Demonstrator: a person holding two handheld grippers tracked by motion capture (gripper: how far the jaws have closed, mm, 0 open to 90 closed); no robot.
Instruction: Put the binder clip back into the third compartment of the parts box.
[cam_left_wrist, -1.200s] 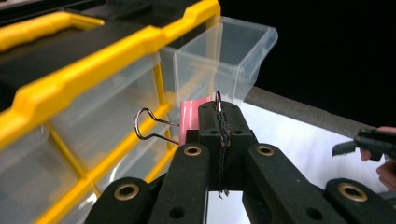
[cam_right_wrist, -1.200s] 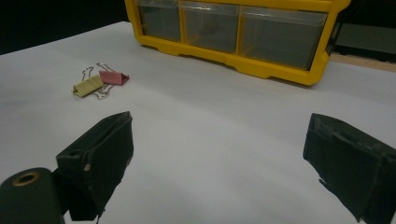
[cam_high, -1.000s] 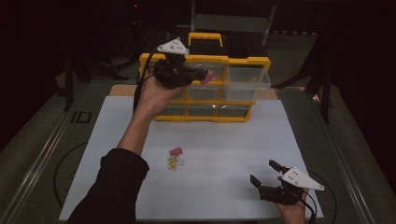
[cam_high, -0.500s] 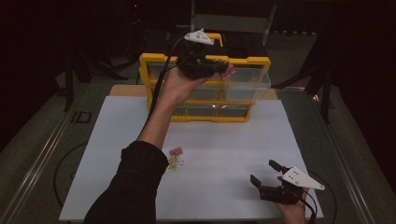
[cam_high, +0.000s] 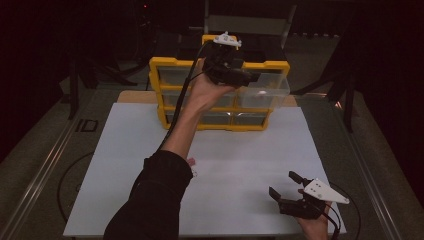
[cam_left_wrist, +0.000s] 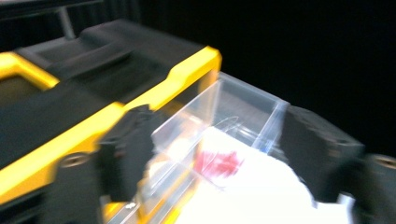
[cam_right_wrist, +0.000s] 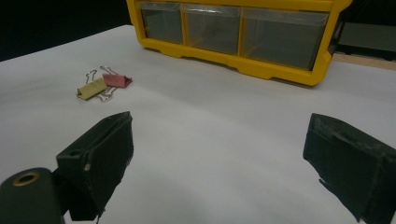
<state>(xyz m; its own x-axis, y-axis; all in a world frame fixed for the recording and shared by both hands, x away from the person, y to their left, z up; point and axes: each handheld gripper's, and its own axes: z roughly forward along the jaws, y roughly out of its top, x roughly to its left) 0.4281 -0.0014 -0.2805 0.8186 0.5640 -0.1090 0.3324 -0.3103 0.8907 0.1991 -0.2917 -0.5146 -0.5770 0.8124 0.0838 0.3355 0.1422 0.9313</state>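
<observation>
White table (cam_high: 240, 165), binder clips (cam_right_wrist: 103, 85), red clip (cam_left_wrist: 218, 163) in drawer (cam_left_wrist: 243, 116)

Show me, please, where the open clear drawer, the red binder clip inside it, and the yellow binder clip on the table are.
open clear drawer (cam_left_wrist: 243, 116): left gripper view, on its clear front wall.
red binder clip (cam_left_wrist: 218, 163): left gripper view, on its red body.
yellow binder clip (cam_right_wrist: 91, 88): right gripper view, on its yellow body.

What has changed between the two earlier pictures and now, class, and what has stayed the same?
The left tongs carried a pink binder clip rightward along the yellow organizer to the pulled-out clear drawer. Their jaws have just been opening, and the clip now lies in the drawer, let go. The right tongs stayed open near the front edge of the white sheet; the yellow and pink clips stayed put.
</observation>
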